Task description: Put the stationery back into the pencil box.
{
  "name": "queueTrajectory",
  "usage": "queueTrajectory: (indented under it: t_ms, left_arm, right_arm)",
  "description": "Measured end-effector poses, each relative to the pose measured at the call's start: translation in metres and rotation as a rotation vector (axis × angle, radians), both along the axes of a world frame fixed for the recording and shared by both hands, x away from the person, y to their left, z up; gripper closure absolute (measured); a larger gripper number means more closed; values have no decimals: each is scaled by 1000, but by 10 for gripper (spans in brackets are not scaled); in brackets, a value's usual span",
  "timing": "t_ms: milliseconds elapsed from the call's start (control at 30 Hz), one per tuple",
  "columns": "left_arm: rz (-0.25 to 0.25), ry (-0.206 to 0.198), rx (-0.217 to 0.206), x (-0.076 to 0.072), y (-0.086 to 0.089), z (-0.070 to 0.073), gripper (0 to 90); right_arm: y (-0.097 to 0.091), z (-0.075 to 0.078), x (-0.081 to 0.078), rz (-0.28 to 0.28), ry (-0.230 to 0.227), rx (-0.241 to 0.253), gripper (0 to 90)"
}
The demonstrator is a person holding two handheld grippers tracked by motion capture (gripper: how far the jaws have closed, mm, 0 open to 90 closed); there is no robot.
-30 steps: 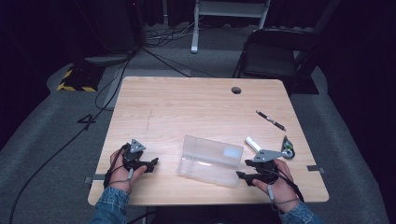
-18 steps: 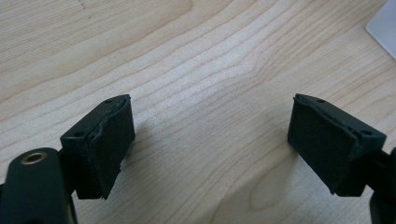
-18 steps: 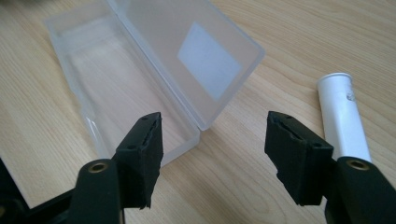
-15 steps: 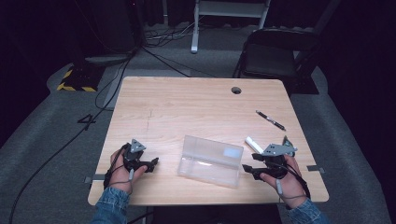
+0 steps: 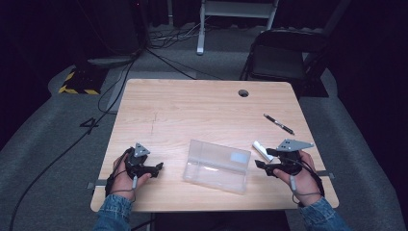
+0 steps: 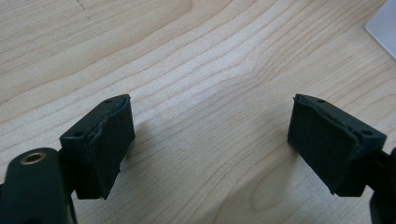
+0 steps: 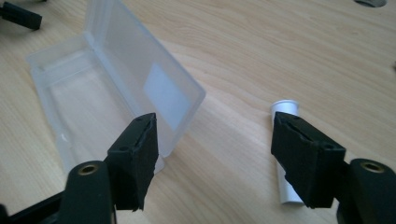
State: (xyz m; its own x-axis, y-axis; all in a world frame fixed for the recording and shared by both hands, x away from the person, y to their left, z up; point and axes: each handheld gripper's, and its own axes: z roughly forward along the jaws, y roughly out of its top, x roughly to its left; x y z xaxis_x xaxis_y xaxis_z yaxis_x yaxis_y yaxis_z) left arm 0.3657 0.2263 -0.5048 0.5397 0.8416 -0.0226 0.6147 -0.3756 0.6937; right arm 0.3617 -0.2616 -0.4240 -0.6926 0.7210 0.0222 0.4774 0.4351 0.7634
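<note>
Hovering low over the table [image 5: 202, 110], both grippers hold their fingers wide and empty. The right gripper [image 7: 215, 154] sits between the open clear box [image 7: 116, 93] and the white tube [image 7: 286, 154], probably about to grasp the tube; that needs a slight rightward shift.

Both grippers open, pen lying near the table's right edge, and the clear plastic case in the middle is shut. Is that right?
Not quite: the clear plastic case is open, its lid standing up from the tray, as the right gripper view shows. The rest holds: left gripper and right gripper are open, and the pen lies near the table's right edge.
</note>
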Motion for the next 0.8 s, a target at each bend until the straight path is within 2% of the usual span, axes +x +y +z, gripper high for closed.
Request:
queueTrajectory:
  t_ms: [133, 267, 367, 467, 533, 567, 600, 667, 800]
  left_arm:
    - [-8, 2, -2, 2, 1, 0, 152]
    - [-9, 3, -1, 2, 2, 0, 152]
    - [-9, 3, -2, 3, 2, 0, 153]
    - [13, -5, -7, 2, 2, 0, 173]
    - [63, 0, -5, 3, 4, 0, 178]
    - [63, 0, -5, 3, 4, 0, 169]
    - [67, -3, 3, 4, 5, 0, 169]
    - [65, -1, 3, 4, 4, 0, 169]
    - [74, -5, -3, 4, 4, 0, 165]
  right_arm:
    - [-3, 4, 10, -7, -3, -28, 248]
    - [-7, 7, 19, -27, -14, -40, 231]
    - [-10, 9, 25, -46, -6, -35, 233]
    - [-14, 10, 32, -54, 6, -31, 277]
    - [-16, 11, 37, -62, 24, -26, 320]
    - [-16, 11, 37, -62, 24, -26, 320]
    - [-20, 11, 45, -74, 32, -29, 364]
    - [-23, 11, 52, -85, 34, -42, 379]
    - [-31, 11, 68, -122, 42, -36, 412]
